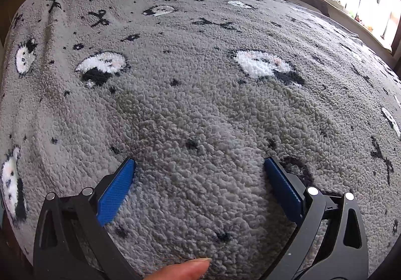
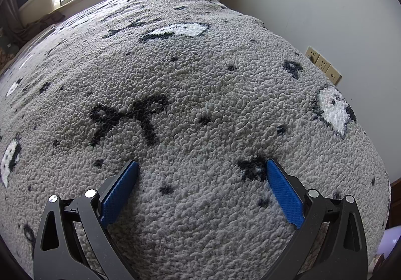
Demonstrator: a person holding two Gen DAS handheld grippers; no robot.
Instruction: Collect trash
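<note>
The left gripper (image 1: pixel 200 163) hangs with its blue pads (image 1: pixel 115 192) spread wide, grasping nothing, low over a grey fleece blanket (image 1: pixel 200 94) patterned with black marks and white faces. A fingertip (image 1: pixel 185 268) shows at the bottom edge. The right gripper (image 2: pixel 201 164) is likewise released above the blanket (image 2: pixel 190 74), near its edge by the wall sockets (image 2: pixel 323 65). No trash is visible in either view.

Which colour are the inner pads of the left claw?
Blue pads, with a fine textured surface, on the black left claw; the left wrist view shows them best.
</note>
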